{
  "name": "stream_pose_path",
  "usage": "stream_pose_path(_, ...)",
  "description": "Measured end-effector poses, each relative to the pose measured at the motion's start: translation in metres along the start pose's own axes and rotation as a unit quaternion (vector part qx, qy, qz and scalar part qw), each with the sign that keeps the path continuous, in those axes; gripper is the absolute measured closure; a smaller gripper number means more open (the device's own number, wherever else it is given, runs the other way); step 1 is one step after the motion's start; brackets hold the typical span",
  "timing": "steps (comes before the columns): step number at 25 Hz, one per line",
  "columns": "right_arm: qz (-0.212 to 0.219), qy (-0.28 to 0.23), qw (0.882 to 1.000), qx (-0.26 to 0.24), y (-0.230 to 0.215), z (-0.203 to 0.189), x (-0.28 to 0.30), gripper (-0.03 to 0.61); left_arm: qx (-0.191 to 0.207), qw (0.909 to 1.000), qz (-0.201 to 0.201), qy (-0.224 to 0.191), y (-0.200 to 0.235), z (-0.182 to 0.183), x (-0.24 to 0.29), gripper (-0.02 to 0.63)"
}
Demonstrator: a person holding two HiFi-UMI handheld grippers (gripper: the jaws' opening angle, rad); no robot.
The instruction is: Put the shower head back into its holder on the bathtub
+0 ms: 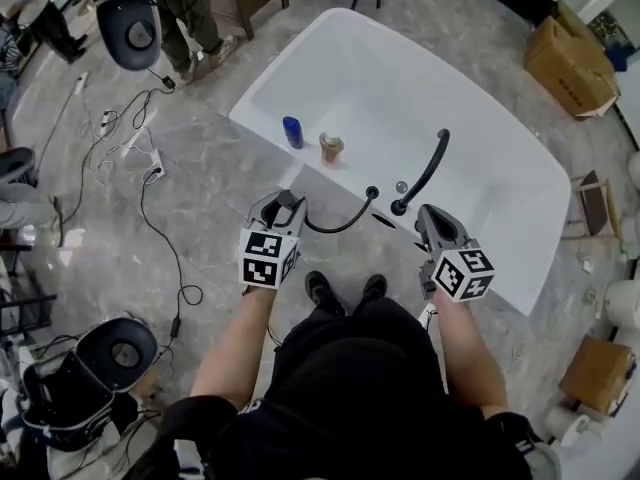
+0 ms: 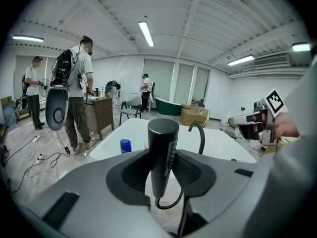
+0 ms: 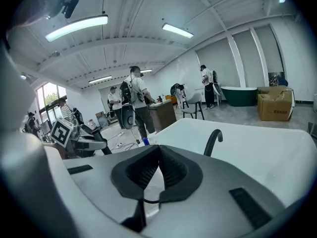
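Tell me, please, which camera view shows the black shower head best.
The left gripper view: the shower head stands upright, large and central, gripped between the left tongs. The head view shows only its small top end at those tongs, with the hose curving toward the bathtub. The right gripper view does not show it.

White tub (image 1: 380,68); black shower head (image 2: 163,152), hose (image 1: 345,225) and faucet (image 1: 425,173); blue bottle (image 1: 292,131); brown jar (image 1: 331,148); grey marbled floor (image 1: 210,228); tan box (image 1: 570,63); cubes (image 1: 266,258) bear black-and-white square markers; grey jaws, black ribbed pads (image 2: 190,170)
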State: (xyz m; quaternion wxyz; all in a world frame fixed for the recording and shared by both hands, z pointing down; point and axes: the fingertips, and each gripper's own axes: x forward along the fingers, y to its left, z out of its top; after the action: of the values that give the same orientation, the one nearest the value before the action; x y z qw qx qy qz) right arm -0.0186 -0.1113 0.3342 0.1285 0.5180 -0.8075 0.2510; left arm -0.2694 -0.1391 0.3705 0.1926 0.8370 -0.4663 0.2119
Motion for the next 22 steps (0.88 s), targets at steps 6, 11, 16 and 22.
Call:
stream_pose_path(6, 0.015, -0.034, 0.999, 0.026, -0.002, 0.034, -0.001, 0.563, 0.006, 0.9998, 0.011, -0.014, 0.000, 0.022, -0.012, 0.472)
stream_pose_path(11, 0.057, -0.053, 0.997, 0.012, -0.019, 0.051, -0.024, 0.565, 0.016, 0.9995, 0.012, -0.025, -0.042, 0.045, -0.006, 0.472)
stream_pose_path(16, 0.066, -0.056, 0.996, -0.022, -0.060, 0.070, -0.044, 0.565, 0.021, 0.9987, 0.021, -0.041, -0.078, 0.082, 0.005, 0.471)
stream_pose_path(22, 0.092, -0.083, 0.992, -0.039, -0.112, 0.099, -0.077, 0.565, 0.022, 0.9956, 0.045, -0.079, -0.130, 0.129, 0.006, 0.471)
